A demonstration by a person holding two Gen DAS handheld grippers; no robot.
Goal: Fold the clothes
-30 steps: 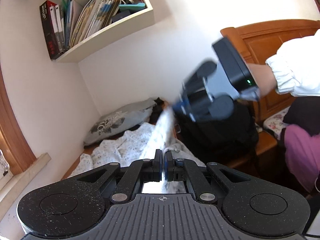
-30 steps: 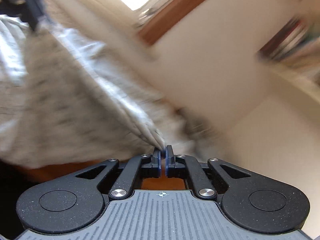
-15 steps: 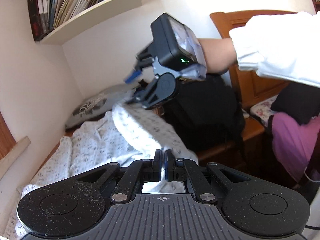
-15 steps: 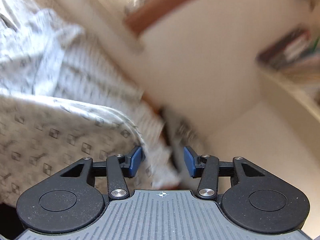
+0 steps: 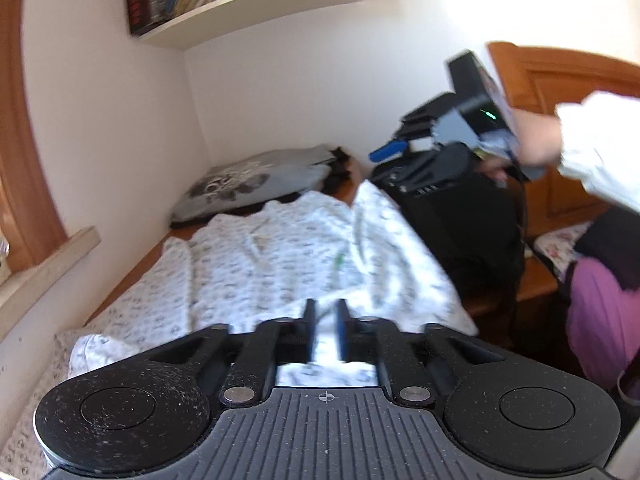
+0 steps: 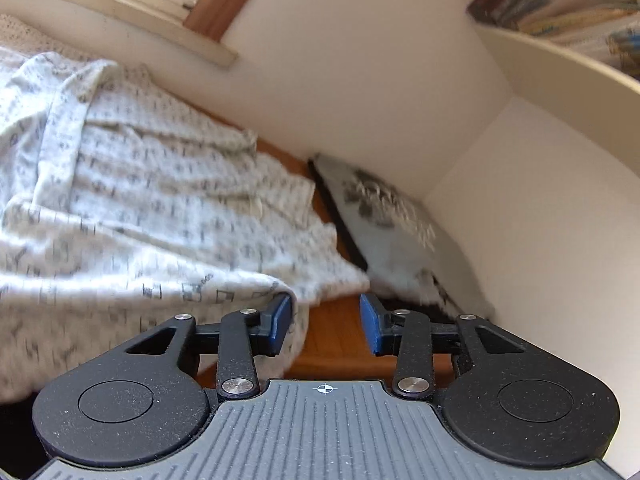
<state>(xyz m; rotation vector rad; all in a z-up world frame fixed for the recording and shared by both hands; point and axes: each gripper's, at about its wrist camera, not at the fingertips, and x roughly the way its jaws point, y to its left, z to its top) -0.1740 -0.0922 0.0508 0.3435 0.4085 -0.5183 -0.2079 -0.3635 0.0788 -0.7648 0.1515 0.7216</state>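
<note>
A white garment [image 5: 280,256] with a small grey print lies spread and rumpled on the wooden surface [image 6: 332,344]. My left gripper [image 5: 325,330] hovers low over its near edge. The fingers stand slightly apart, with cloth showing behind the gap. A hand in a white sleeve [image 5: 600,152] holds my right gripper [image 5: 394,146] up off the cloth at the right. In the right wrist view the right gripper [image 6: 325,324] is wide open and holds nothing. The garment's [image 6: 140,200] hem hangs against its left finger [image 6: 280,320].
A grey pillow [image 5: 256,180] [image 6: 400,224] lies in the far corner by the wall. A black backpack [image 5: 460,216] stands to the right of the garment, before a wooden headboard [image 5: 560,88]. A bookshelf [image 5: 248,8] hangs overhead. A window sill [image 5: 44,264] runs along the left, and purple cloth [image 5: 600,320] sits at the right.
The right gripper let go of the garment and pulled back to the right. The lifted cloth dropped flat. My left gripper's fingers, shut on the cloth before, have parted.
</note>
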